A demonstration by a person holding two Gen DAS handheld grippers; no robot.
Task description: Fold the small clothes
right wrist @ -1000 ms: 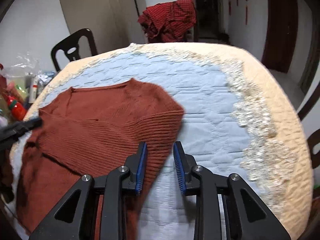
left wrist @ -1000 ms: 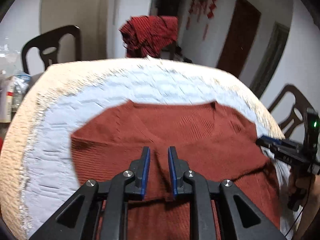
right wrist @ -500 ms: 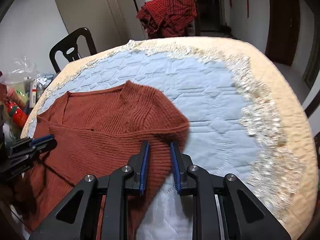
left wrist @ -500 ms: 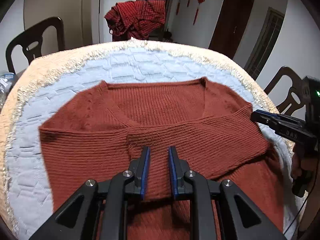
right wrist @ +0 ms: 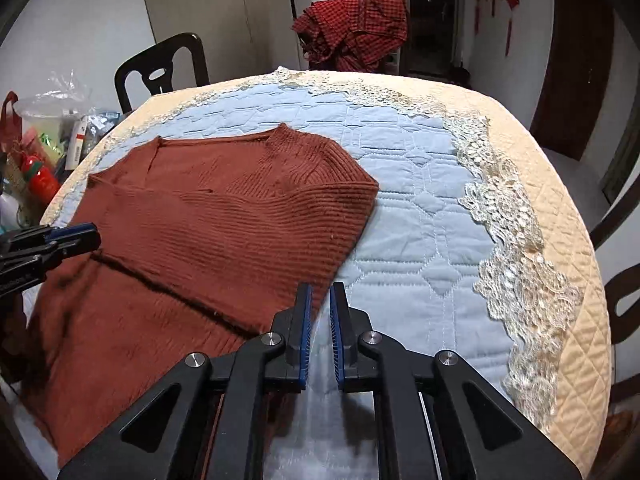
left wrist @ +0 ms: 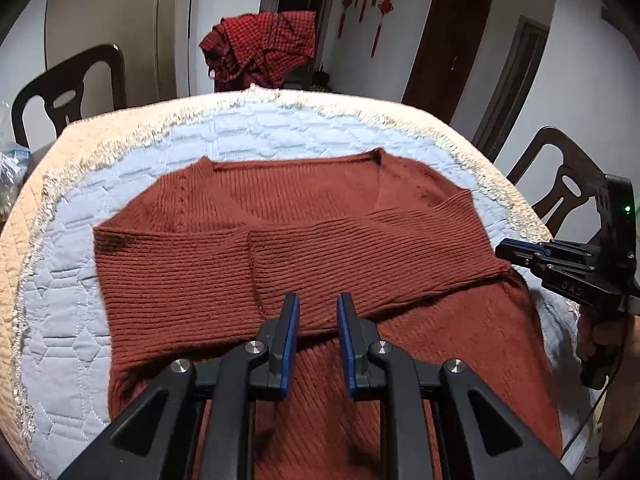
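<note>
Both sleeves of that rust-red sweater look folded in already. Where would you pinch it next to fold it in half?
Probably the bottom hem, nearest the grippers. The sweater lies flat, sleeves crossed over its chest, collar at the far side, so come in low from the near edge, one gripper per hem corner, and lift toward the collar.

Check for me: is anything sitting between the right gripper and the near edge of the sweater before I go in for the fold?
Nothing visible. The right gripper hangs right at the sweater side edge, jaws nearly shut with nothing between them, and only bare blue quilted cloth lies around it. The left gripper is over the sweater's middle, clear of that edge.
</note>
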